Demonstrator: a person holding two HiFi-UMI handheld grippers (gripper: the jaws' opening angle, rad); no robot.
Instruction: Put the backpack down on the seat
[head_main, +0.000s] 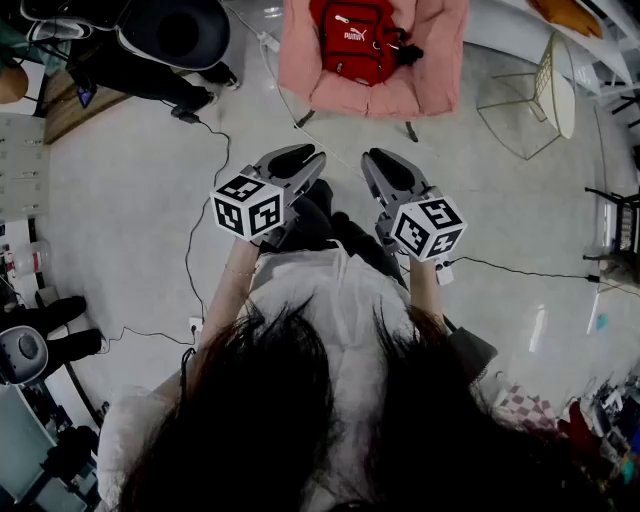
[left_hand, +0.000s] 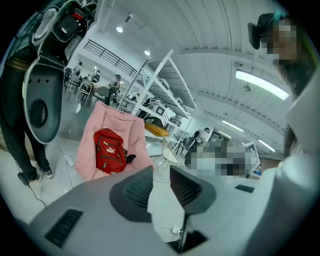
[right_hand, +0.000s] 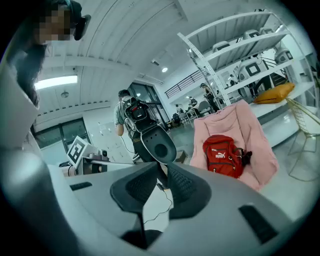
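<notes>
The red backpack sits on the pink seat, up against its back. It looks upright and it is not slipping. Nothing is holding it.

The left gripper is empty. Its jaws are a little apart, and only floor shows between them. The right gripper is empty too. Its jaws are almost together, with just a thin gap. Both grippers are held close to the person's body, well apart from the seat, and they point toward it.

I think the job of putting the backpack down is done. The bag is where it should be and both grippers have let go.

The next move asks for very little. Keep the grippers away from the backpack so it does not get bumped. There is a cable on the floor, so step with care.
</notes>
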